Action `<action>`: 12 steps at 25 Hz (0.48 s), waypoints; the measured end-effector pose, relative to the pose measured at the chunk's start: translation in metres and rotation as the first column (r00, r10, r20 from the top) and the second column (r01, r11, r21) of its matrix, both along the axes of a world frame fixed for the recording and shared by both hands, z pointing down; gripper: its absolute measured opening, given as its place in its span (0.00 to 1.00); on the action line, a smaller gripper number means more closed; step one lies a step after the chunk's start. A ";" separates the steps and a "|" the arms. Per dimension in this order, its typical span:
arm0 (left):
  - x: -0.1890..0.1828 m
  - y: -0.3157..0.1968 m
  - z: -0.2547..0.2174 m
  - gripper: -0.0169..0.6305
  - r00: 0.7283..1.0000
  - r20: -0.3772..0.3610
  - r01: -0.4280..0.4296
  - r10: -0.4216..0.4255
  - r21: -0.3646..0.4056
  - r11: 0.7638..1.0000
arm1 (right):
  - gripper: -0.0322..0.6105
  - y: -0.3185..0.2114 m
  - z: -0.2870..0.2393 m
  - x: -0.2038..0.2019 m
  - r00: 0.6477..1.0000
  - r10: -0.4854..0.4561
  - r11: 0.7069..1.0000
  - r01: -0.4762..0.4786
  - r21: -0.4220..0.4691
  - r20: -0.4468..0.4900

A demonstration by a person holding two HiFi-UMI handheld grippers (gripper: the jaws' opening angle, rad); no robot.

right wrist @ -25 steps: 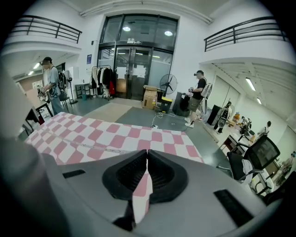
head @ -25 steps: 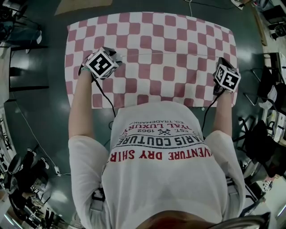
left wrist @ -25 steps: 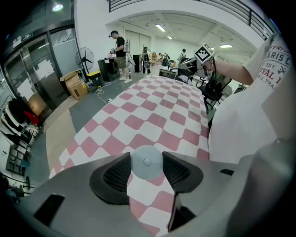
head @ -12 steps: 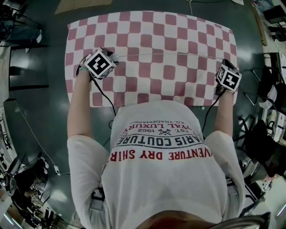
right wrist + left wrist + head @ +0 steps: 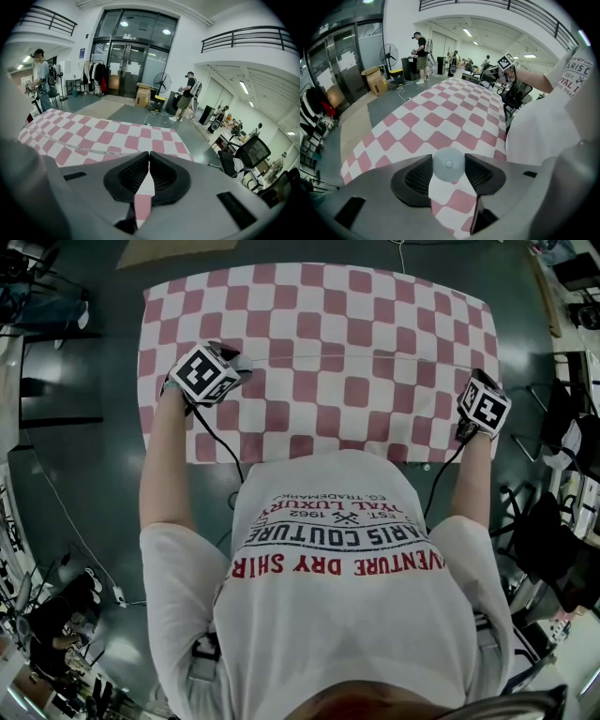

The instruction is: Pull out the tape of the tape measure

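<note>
Two grippers work at the checked table [image 5: 375, 296]. The left gripper [image 5: 448, 158], near the table's left edge, clamps the tape measure's round pale case [image 5: 449, 166] between its jaws. The right gripper [image 5: 148, 161], at the right edge close to the near corner, has its jaws pressed together on the tape [image 5: 93, 150], a thin line that runs across the table from one gripper to the other.

Dark grey floor [image 5: 84, 474], white walls, glass entrance doors [image 5: 124, 61], a pedestal fan [image 5: 161, 82], cardboard boxes [image 5: 143, 100], possibly a clothes rack [image 5: 93, 71]; a railed balcony [image 5: 243, 38] overhead.
</note>
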State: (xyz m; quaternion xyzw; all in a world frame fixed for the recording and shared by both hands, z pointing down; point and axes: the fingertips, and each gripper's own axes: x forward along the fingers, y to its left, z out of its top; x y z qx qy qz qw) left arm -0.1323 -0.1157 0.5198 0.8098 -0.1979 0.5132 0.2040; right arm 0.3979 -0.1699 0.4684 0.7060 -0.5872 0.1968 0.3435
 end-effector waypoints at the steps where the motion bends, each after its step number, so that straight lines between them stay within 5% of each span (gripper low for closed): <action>1: 0.000 -0.001 0.000 0.38 1.000 -0.001 0.000 0.000 0.001 1.000 | 0.10 -0.001 0.000 0.000 1.000 0.000 1.000 0.000 -0.002 -0.004; 8: 0.003 -0.005 0.000 0.38 1.000 -0.004 0.000 0.000 0.020 1.000 | 0.10 -0.004 -0.005 0.007 0.999 0.013 1.000 -0.013 0.011 -0.041; 12: 0.000 -0.008 0.007 0.38 0.998 0.057 -0.043 0.039 0.065 0.997 | 0.10 -0.003 -0.001 0.004 1.000 0.004 1.000 -0.004 0.024 -0.001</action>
